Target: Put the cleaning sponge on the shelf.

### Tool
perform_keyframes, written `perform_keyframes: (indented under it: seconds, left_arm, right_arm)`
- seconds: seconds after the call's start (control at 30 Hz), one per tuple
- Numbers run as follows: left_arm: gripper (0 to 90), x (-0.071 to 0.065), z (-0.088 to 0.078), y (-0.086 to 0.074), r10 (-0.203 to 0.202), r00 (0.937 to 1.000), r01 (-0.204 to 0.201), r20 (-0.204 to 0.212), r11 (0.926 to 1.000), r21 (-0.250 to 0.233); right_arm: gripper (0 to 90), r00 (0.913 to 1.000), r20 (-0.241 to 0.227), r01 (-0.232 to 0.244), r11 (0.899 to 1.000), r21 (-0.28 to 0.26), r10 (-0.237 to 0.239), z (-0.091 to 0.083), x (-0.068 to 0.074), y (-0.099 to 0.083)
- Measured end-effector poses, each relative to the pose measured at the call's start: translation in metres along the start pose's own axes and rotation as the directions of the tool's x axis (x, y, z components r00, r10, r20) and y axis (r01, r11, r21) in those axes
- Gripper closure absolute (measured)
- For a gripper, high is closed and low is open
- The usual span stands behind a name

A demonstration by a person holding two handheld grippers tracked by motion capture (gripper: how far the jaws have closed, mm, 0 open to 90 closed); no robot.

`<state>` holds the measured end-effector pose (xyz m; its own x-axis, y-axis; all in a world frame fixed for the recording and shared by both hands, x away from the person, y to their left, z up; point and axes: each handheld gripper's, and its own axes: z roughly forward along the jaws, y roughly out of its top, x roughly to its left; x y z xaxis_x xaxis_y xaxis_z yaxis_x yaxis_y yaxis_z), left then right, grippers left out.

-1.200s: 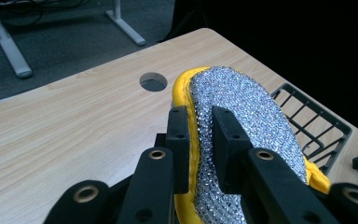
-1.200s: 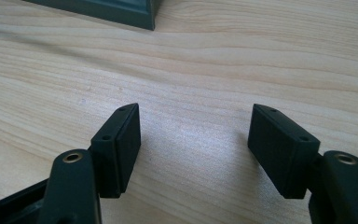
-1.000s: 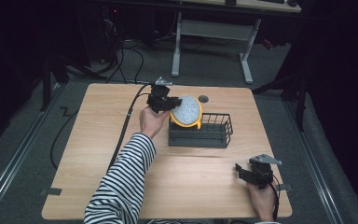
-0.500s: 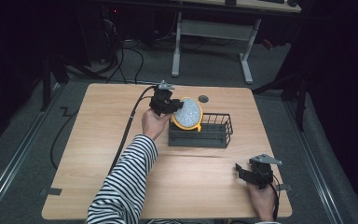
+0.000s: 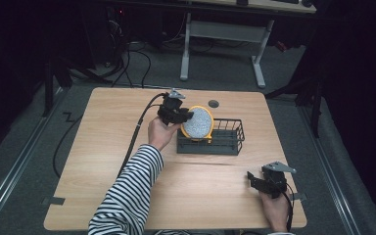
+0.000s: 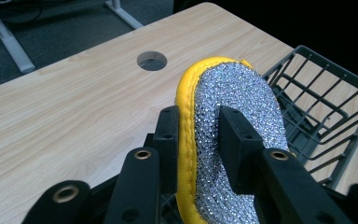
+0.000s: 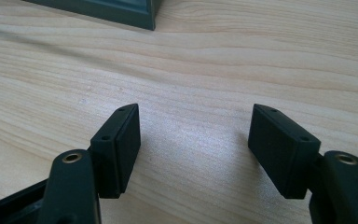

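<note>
A yellow sponge with a silver mesh face [image 5: 198,122] [image 6: 233,93] stands on edge at the left end of a dark wire basket [image 5: 227,142] [image 6: 326,93]. My left gripper [image 5: 188,117] [image 6: 200,121] is shut on the sponge, one pad on the yellow back and one on the silver face. Its jaws have just been opening, with the sponge still between them. My right gripper [image 5: 252,178] [image 7: 196,126] rests low over the bare wood near the table's front right corner. It is open, with nothing between its fingers.
The wooden table [image 5: 107,147] has a round cable hole [image 5: 213,104] [image 6: 151,60] behind the basket. A black cable [image 5: 137,132] trails from the left gripper over the table's left half. Desk legs and cables stand on the floor beyond the far edge.
The left gripper has shifted the sponge slightly right and down at the basket's left end, and its silver face now shows more fully. The right gripper has not moved.
</note>
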<state>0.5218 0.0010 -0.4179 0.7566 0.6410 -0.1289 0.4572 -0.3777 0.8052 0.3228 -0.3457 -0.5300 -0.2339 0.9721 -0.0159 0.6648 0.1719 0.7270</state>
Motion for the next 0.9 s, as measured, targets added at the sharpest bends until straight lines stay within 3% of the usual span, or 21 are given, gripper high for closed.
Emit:
perform_keyframes:
  seconds: [0.27,0.4,0.5,0.6,0.9]
  left_arm:
    - [69.6,-0.003,0.0,-0.004,0.0,1.0,0.0,0.004,0.9998,0.019]
    - [67.9,0.0,-0.001,-0.008,-0.034,0.9991,0.033,0.026,0.9992,0.021]
    - [62.9,0.001,-0.004,-0.008,-0.042,0.9991,0.042,0.008,0.999,0.013]
    - [51.6,0.002,-0.007,-0.008,-0.05,0.9987,0.05,0.003,0.9986,0.014]
    - [42.3,0.004,-0.023,-0.011,-0.066,0.9976,0.065,-0.018,0.9972,-0.035]
  right_arm:
    - [34.3,1.0,0.0,-0.001,1.0,0.0,0.001,0.0,0.0,0.0]
    - [34.3,1.0,0.0,-0.001,1.0,0.0,0.001,0.0,0.0,0.0]
    - [34.3,1.0,0.0,0.001,1.0,0.0,-0.001,0.0,0.0,0.0]
    - [34.2,1.0,-0.001,0.0,1.0,0.001,0.0,0.0,0.0,0.0]
    - [34.3,1.0,0.0,-0.001,1.0,0.001,0.001,0.0,0.0,0.0]
